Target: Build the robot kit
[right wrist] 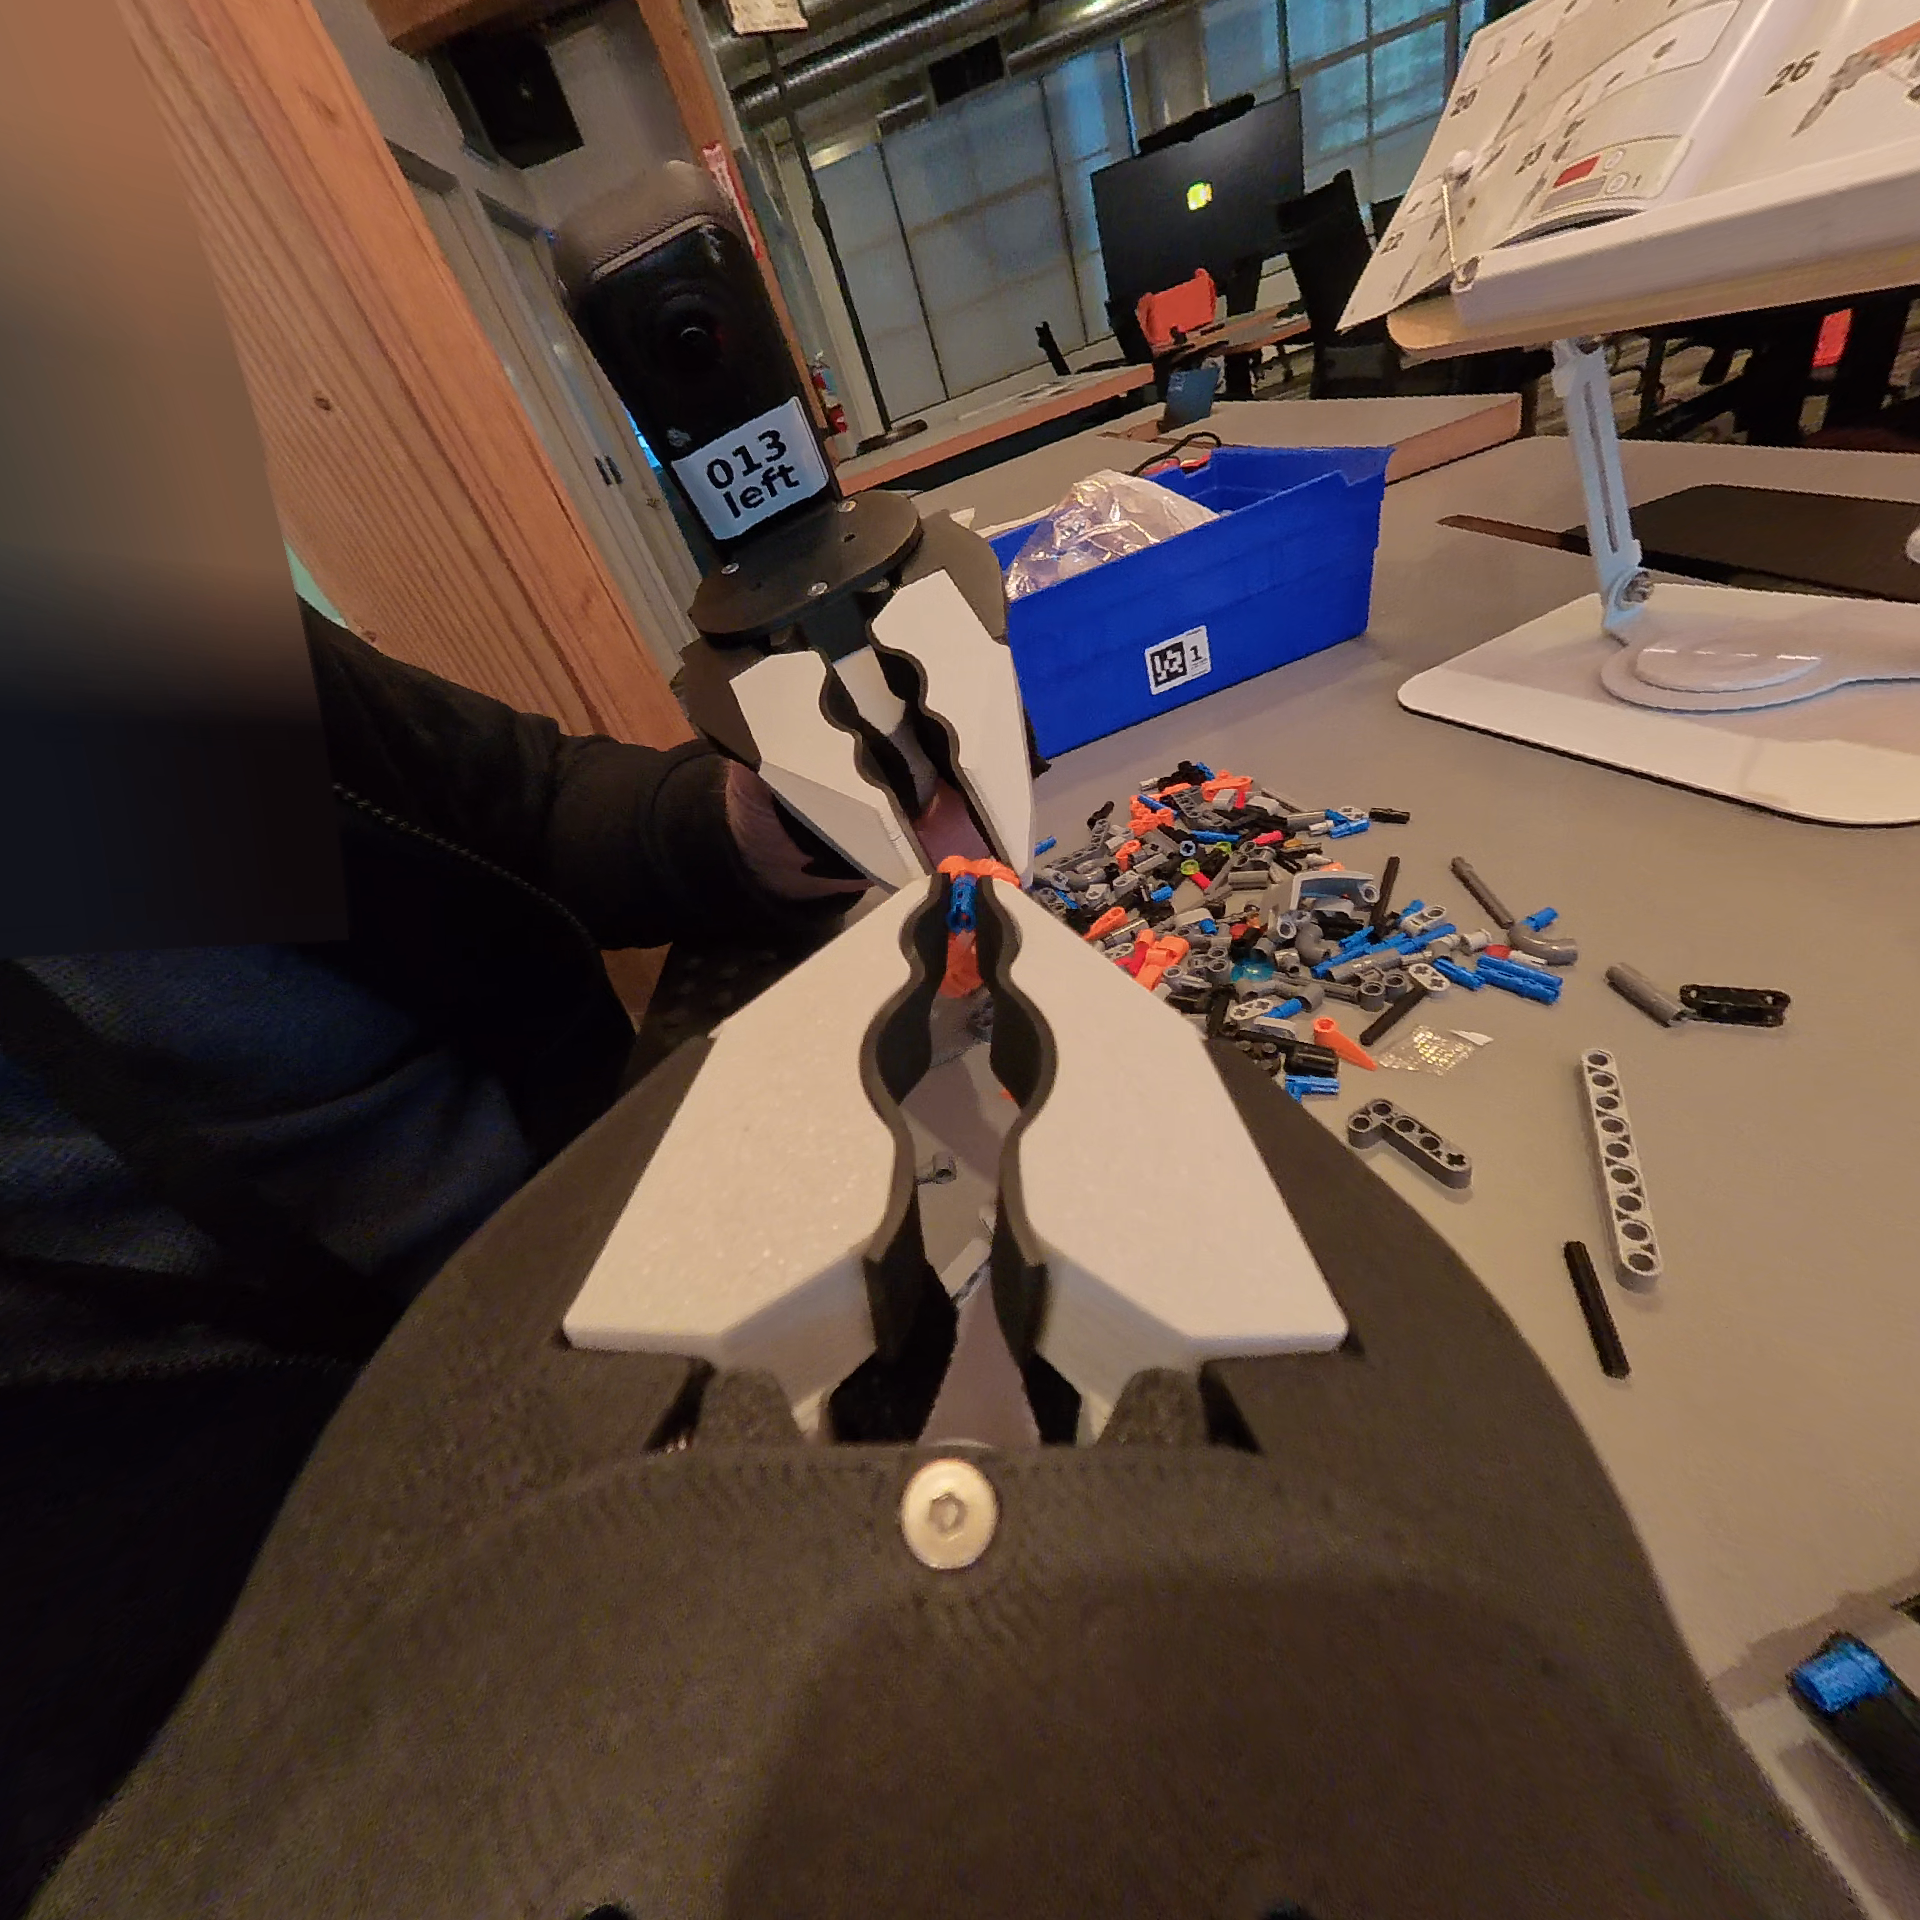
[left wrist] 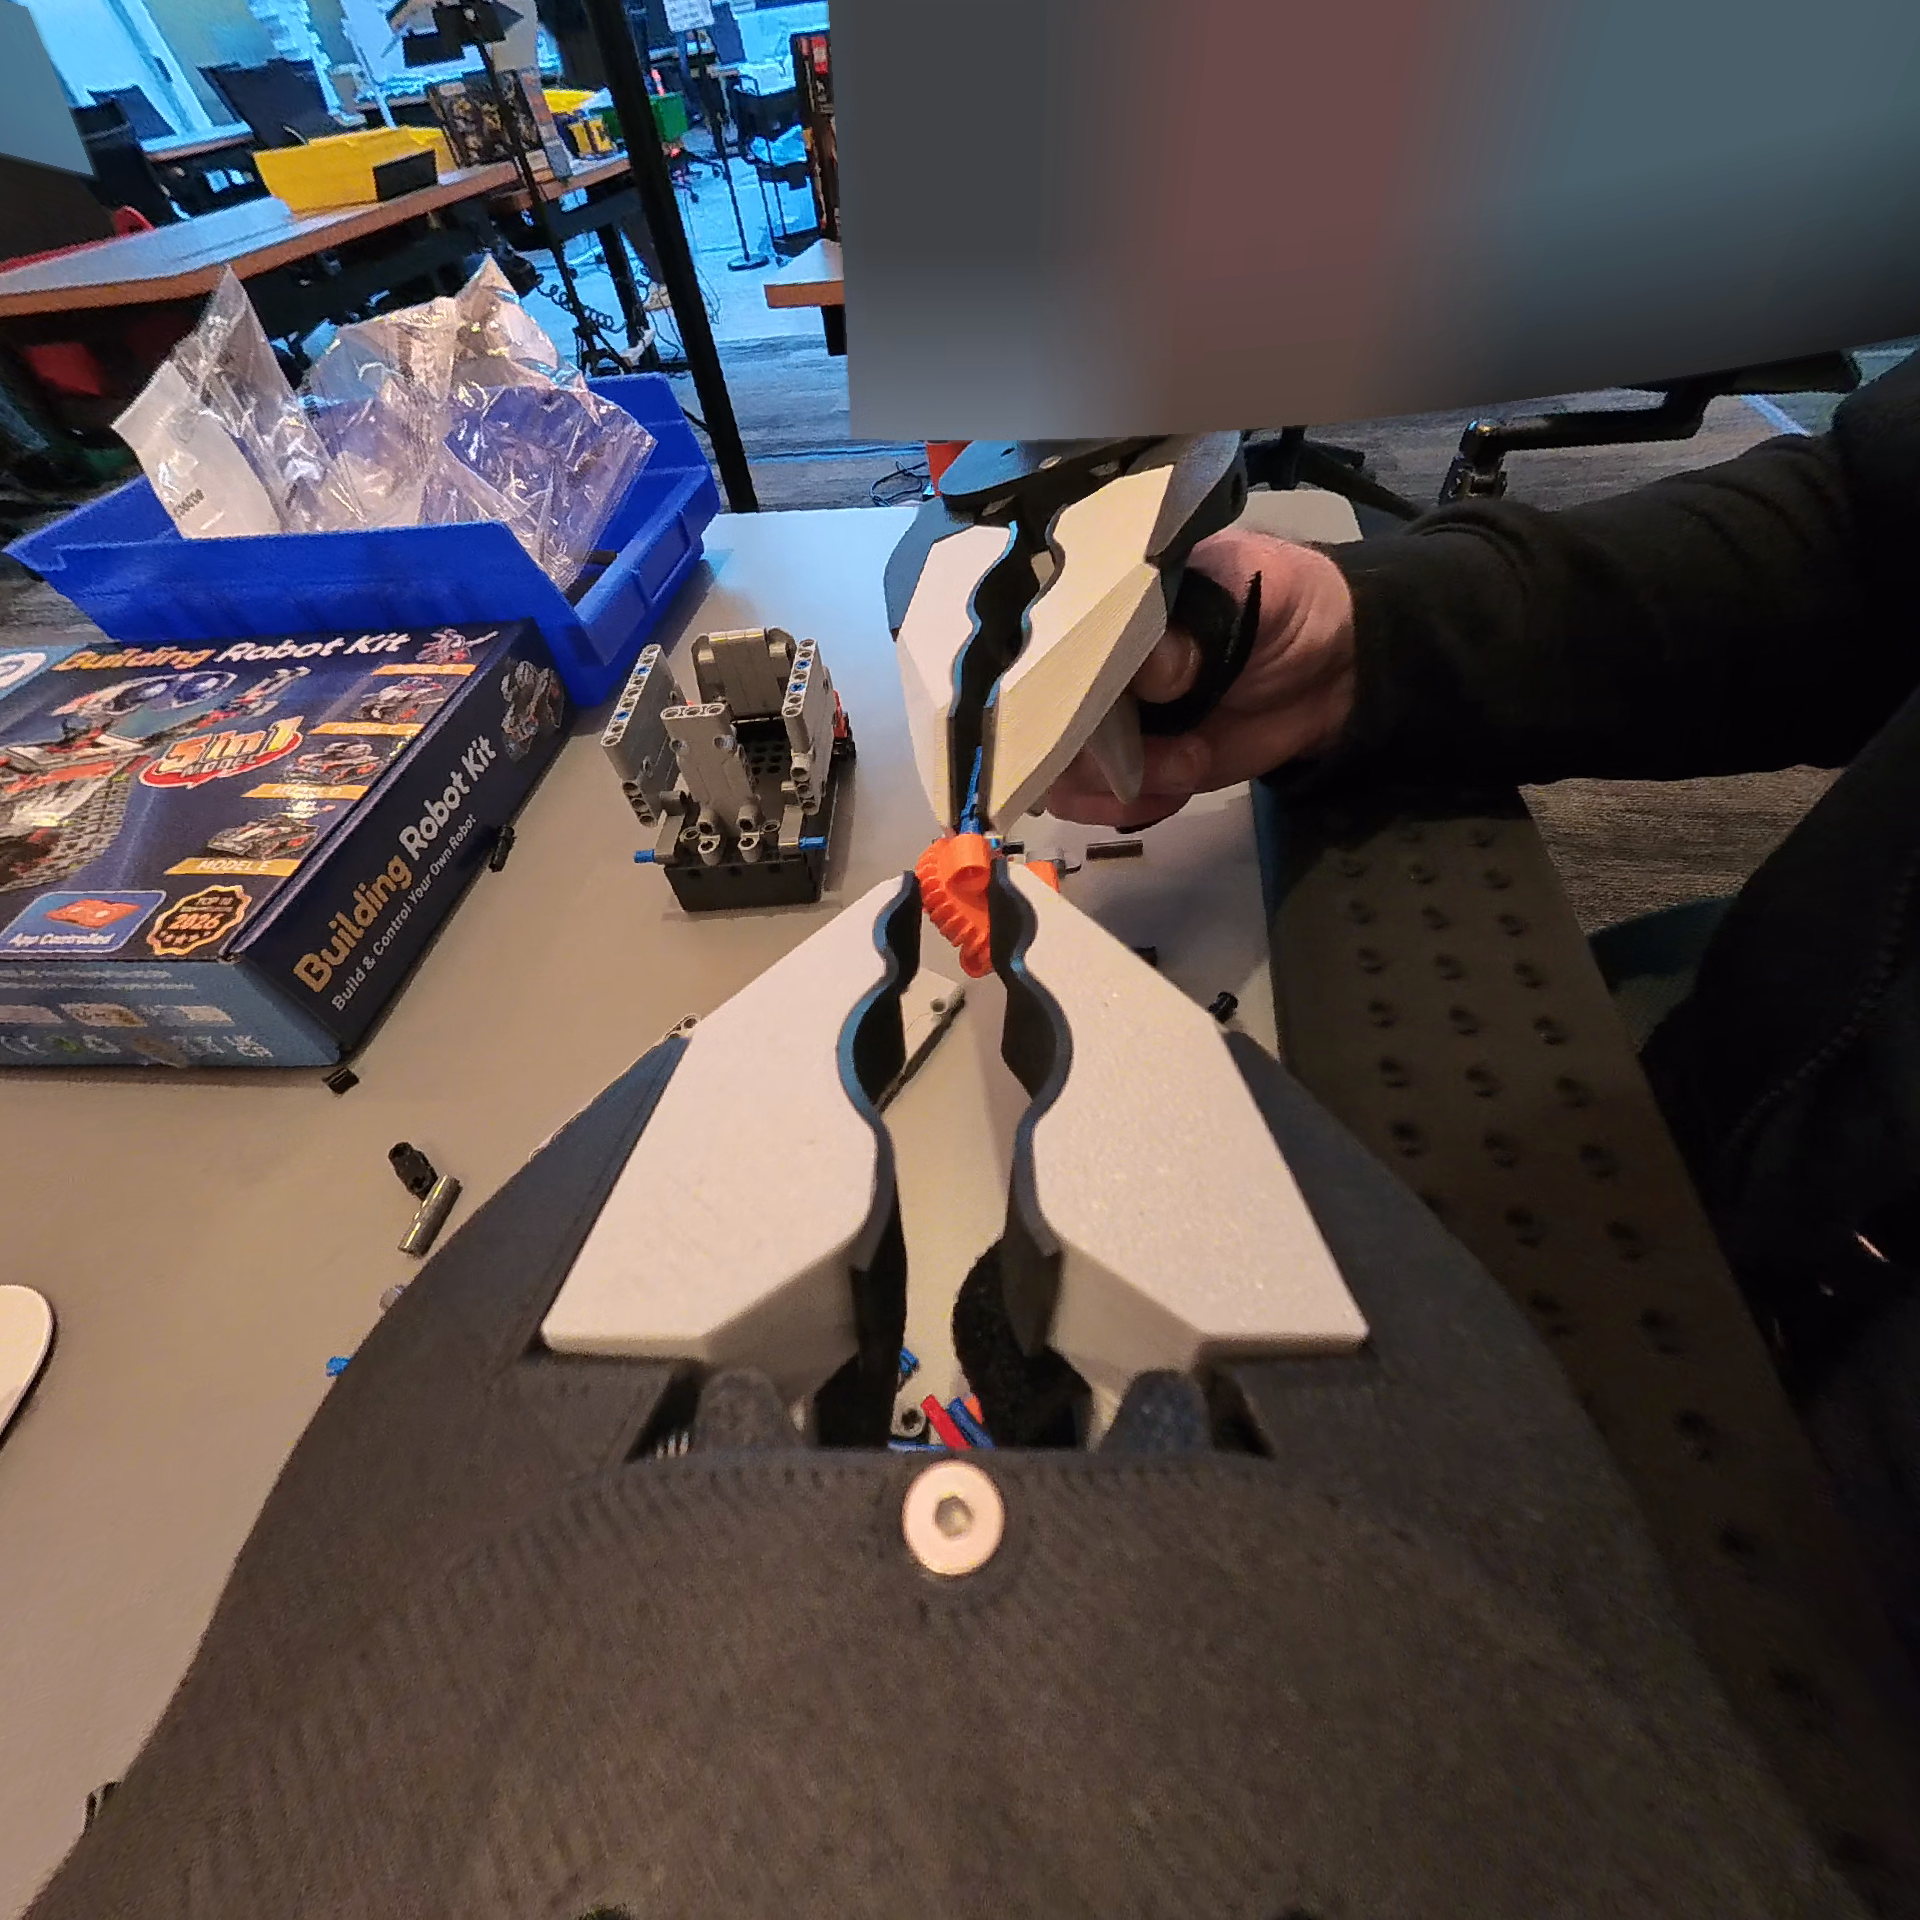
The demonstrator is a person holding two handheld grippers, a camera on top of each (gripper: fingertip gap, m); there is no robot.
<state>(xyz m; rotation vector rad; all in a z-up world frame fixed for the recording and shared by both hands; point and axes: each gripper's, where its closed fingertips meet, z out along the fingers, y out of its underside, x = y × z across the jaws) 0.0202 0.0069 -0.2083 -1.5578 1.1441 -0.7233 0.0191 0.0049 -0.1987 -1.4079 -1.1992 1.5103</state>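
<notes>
My left gripper (left wrist: 956,888) is shut on an orange gear (left wrist: 961,914) and holds it above the grey table (left wrist: 520,1091). My right gripper (left wrist: 977,821) comes down from the upper right, held by a hand (left wrist: 1257,665). It is shut on a small blue pin (left wrist: 974,784), whose end meets the gear. In the right wrist view my right gripper (right wrist: 961,899) pinches the blue pin (right wrist: 961,902) at its tips. The left gripper (right wrist: 961,873) faces it tip to tip with the orange gear (right wrist: 982,864).
A grey partial build (left wrist: 743,769), a kit box (left wrist: 260,831) and a blue bin (left wrist: 364,592) of plastic bags stand to the left. A pile of small parts (right wrist: 1299,935), loose beams (right wrist: 1621,1164) and a booklet on a white stand (right wrist: 1621,156) lie to the right.
</notes>
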